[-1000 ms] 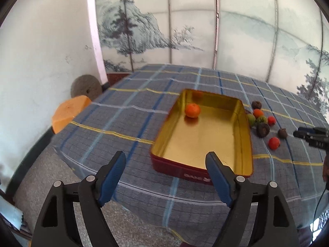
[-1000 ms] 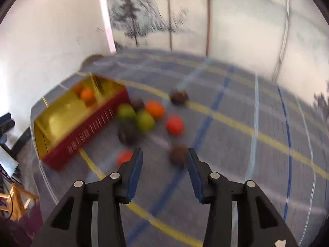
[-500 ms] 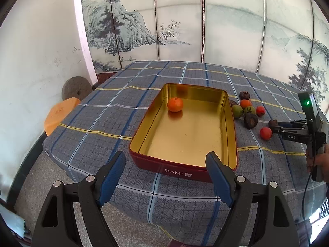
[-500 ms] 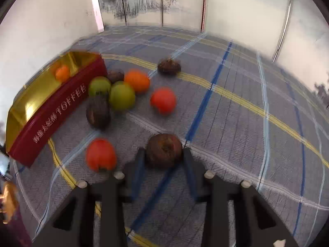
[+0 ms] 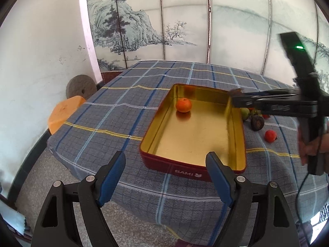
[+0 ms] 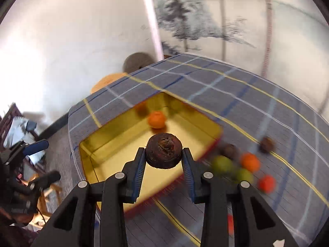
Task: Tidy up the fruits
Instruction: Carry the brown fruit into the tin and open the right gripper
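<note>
1. Broadly, desk: plaid-clothed, carries the tin and the loose fruit.
2. Tin: red outside, gold inside, lid off; holds one orange fruit at 12 o'clock of its floor. Rest of floor bare.
3. Left tongs: spread apart, nothing between them, hovering off the tin's near edge.
4. Right tongs: clamped on a dark brown fruit, held above the tin's near wall; appears about to be deposited.
5. Loose fruit, at 3 o'clock of the tin: two green, one orange, red, two dark brown. Judged: one stored, one in transit, most outstanding.
</note>
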{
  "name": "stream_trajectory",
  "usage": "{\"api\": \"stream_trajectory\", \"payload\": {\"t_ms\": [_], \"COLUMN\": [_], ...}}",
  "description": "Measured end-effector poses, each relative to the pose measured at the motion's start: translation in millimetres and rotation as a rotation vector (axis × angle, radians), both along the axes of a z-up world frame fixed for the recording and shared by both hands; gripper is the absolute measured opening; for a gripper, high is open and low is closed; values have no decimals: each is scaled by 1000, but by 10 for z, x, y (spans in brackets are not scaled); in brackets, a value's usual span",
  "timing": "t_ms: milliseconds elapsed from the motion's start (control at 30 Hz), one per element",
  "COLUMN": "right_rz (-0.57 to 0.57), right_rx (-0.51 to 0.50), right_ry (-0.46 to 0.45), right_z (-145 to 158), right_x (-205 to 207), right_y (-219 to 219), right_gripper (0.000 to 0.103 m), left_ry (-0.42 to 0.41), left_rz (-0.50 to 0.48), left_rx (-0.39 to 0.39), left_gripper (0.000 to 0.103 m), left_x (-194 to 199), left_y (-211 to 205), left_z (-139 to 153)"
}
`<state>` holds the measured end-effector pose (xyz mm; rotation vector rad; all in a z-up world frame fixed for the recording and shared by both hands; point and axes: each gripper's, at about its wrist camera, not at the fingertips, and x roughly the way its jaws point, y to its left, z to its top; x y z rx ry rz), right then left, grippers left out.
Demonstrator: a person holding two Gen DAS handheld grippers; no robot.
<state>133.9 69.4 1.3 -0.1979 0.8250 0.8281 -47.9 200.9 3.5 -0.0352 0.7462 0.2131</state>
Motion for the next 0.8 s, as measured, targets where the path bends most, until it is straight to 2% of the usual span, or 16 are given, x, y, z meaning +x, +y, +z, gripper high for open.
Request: {"api": "stream_trajectory", "payload": {"t_ms": [100,167,200,233,300,433,533,600,700,800], "right_rz": [-2,-7,-19,-31,-43,-88,-176,-246,-381,-507], "right_rx": [-27,-10,2,27,84,118,75,50,-54,-78], "right_ry": [22,42,40,34,9,-55,-120,-119,-86,-33], "right_z": [-159,-242,-236,-208,-146,-8,-70,-187,-482,-706], "right_x": [70,170,179,163,131,-51,-236,-279,-235,-184], "right_y": [214,290,297,268,149,-246,-704,-1014,-1487,-1992], "right_gripper": [33,34,41,54,69,70,70,70,70,70], "left_ry": [19,32,36,41,46,58,61,58,56,41], "left_rz": [8,14,16,18,19,17,11,2,-35,-113], "left_rx": [1,1,1,1,5,9,14,22,28,21], "left_gripper": [80,80,80,80,80,81,81,80,80,80], "left_x": [13,27,33,37,46,63,65,74,93,116], "left_y": [47,70,73,84,88,81,53,19,-78,-265], "left_z": [-24,-49,-57,-69,-83,-110,-112,-97,-54,51]}}
